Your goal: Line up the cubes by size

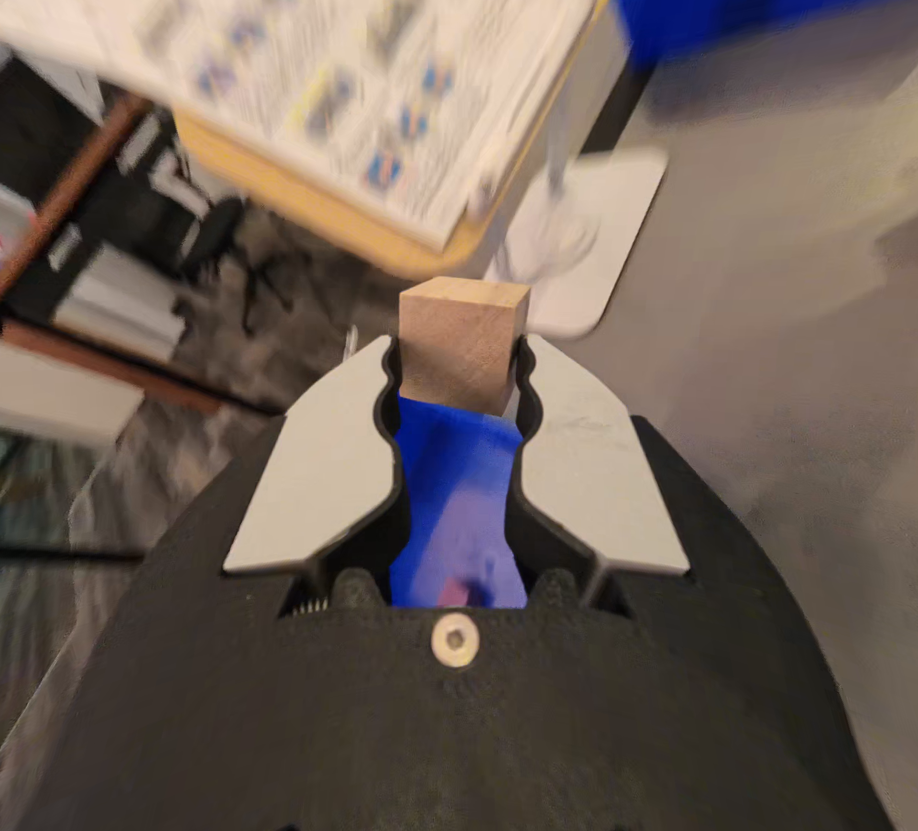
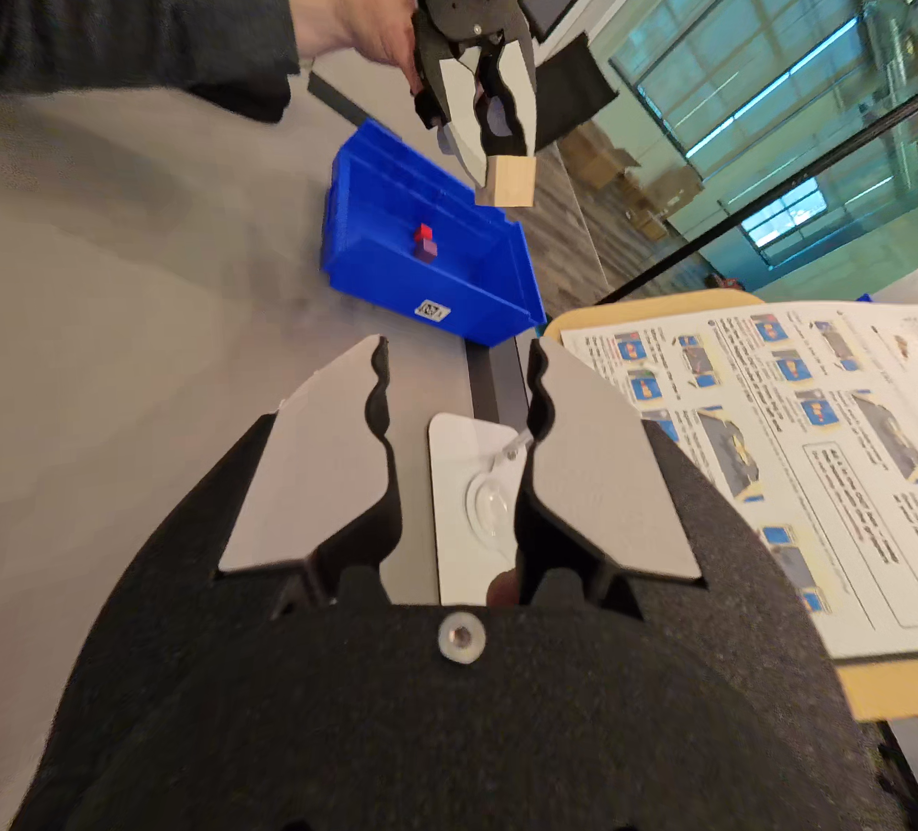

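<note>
square black-and-white code sticker (image 2: 431, 310): on the near outer wall of the blue plastic bin (image 2: 377, 280) | white printed instruction sheet with small colour pictures (image 2: 775, 434): on a tan board right of the bin, print too blurred to read

Three cubes: one bare wooden cube (image 2: 511, 181), one small red cube (image 2: 423, 231), one small purple cube (image 2: 427, 252). One blue bin (image 2: 397, 295). Two hand-held grippers: left hand-held gripper (image 2: 501, 161), right hand-held gripper (image 2: 459, 360). One printed instruction sheet (image 2: 745, 434) on one tan board (image 2: 884, 688). One white plate (image 2: 462, 534). One grey counter (image 2: 149, 335).
</note>
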A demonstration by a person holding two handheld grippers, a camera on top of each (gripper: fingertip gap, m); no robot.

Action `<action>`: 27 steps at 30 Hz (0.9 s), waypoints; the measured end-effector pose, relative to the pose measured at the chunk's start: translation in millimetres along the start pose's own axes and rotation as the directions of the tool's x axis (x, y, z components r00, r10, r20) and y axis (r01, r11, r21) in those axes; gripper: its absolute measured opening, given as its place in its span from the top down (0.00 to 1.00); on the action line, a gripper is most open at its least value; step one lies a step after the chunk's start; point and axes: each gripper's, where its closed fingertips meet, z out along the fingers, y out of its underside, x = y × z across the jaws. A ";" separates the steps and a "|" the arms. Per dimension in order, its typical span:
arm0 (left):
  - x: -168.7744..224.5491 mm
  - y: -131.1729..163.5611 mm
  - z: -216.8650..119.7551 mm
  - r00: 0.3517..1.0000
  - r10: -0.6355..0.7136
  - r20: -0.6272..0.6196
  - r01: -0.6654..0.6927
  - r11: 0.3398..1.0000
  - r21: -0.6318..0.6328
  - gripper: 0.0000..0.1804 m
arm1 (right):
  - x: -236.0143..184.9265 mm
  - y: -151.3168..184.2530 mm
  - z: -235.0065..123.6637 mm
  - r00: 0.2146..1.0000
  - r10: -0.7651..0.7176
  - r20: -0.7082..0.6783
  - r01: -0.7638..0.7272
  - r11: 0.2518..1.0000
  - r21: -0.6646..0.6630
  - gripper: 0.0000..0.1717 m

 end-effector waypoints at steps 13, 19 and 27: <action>116.6 -196.2 0.9 0.976 0.151 -0.158 -0.028 0.803 0.595 0.76 | 21.1 -58.6 -5.2 0.979 0.190 -0.077 -0.142 0.900 0.412 0.65; 121.4 -214.7 -2.5 0.973 0.150 -0.178 0.003 0.759 0.651 0.76 | 25.2 -59.1 -13.0 0.978 0.193 -0.076 -0.142 0.890 0.434 0.65; 130.2 -222.1 -7.5 0.965 0.168 -0.200 0.010 0.741 0.671 0.76 | 18.5 -62.3 -8.3 0.985 0.145 -0.091 -0.092 0.897 0.431 0.68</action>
